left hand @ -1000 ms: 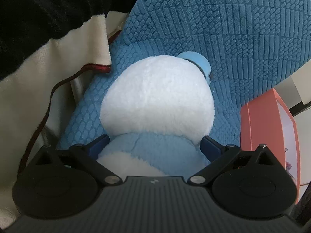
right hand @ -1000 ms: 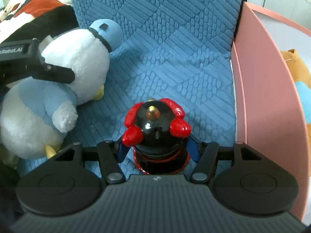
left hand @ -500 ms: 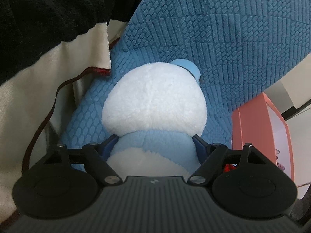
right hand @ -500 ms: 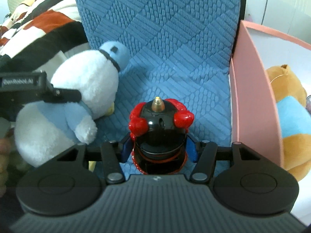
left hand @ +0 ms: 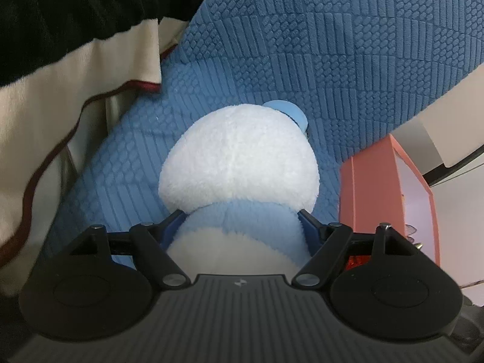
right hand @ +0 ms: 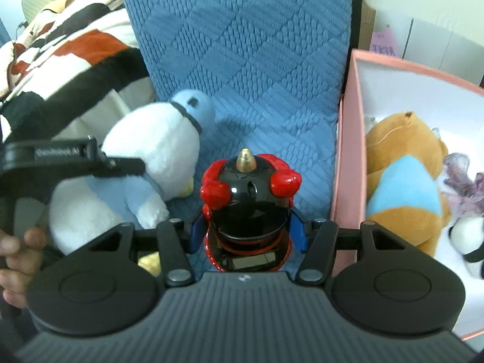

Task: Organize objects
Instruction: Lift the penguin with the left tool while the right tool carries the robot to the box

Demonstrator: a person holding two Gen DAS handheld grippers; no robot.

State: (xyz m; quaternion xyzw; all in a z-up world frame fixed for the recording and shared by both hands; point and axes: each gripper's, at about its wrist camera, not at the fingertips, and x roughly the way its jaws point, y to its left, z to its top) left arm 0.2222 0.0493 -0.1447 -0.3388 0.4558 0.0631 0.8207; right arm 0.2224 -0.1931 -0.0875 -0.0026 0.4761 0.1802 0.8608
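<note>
Gripping a white and blue plush toy around its middle, left gripper closed on it above the blue cushion, right gripper clamped on a red and black toy figure, pink box just beside it holding a brown teddy bear.

A blue cushion with a quilted pattern of ribbed and pebbled squares carries the things; it forms a seat and rises behind as a back. A white and light-blue plush penguin lies toward its left side, over the seat. A black and red toy figure stands upright over the middle of the seat. A pink box stands just beside the cushion's right edge, and a striped blanket borders its left.
</note>
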